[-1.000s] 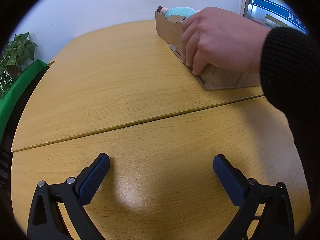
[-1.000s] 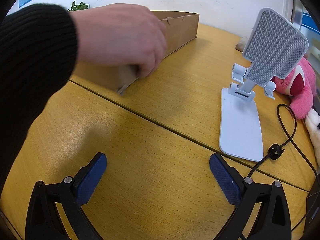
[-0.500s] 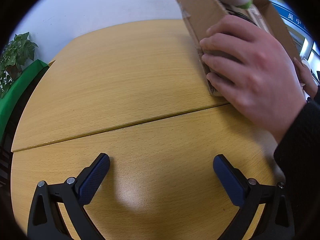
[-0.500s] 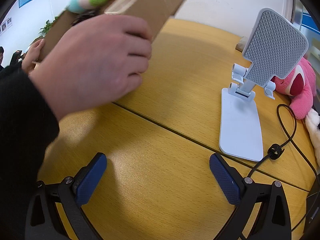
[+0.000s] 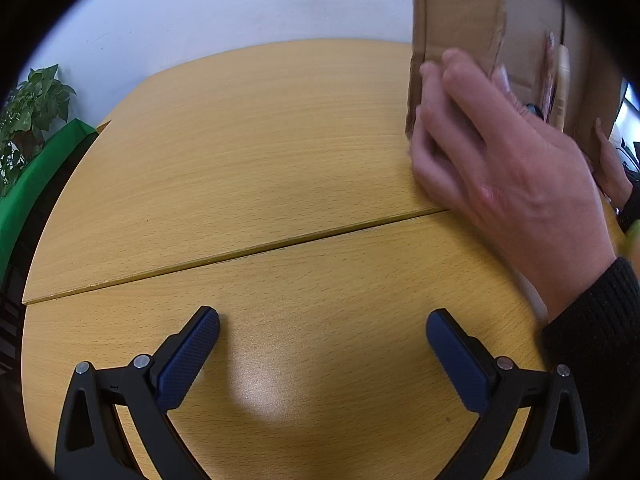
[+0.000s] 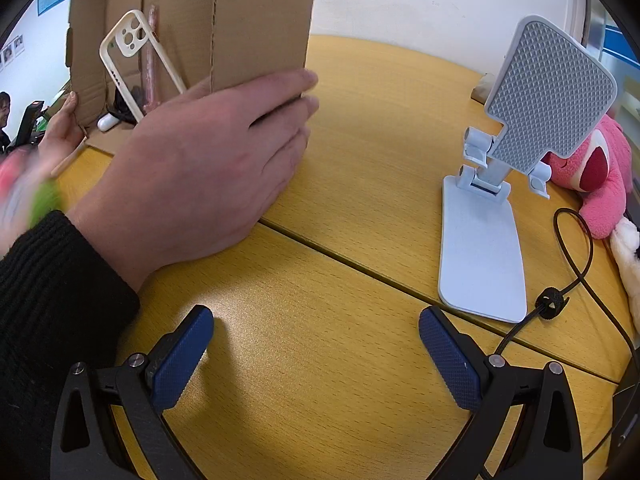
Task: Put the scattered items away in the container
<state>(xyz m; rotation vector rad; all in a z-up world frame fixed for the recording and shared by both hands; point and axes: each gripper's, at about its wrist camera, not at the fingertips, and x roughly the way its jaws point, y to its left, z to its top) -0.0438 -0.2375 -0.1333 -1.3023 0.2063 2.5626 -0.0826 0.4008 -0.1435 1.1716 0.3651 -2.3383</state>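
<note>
A person's hands [image 6: 208, 168] hold the brown cardboard box [image 6: 240, 20] tipped up on its side, its open face toward the right wrist camera. A cream phone case [image 6: 138, 56], a pink stick [image 6: 151, 56] and a small white item [image 6: 107, 121] slide out at its lower edge. A blurred pink and green toy [image 6: 28, 192] is at the far left. In the left wrist view the box [image 5: 480, 20] rises at the upper right behind a hand [image 5: 500, 160]. My left gripper [image 5: 322, 338] and right gripper [image 6: 316, 334] rest open on the table, both holding nothing.
A white phone stand [image 6: 496, 216] stands right of the box on the wooden table [image 6: 360, 160]. A pink plush toy [image 6: 596, 176] and a black cable [image 6: 576, 264] lie at the right edge. A green plant [image 5: 28, 112] is far left. A seam [image 5: 240, 252] crosses the tabletop.
The person has lifted the box off the table and tipped it upright, so its contents slide and spill out. Neither gripper has moved.
</note>
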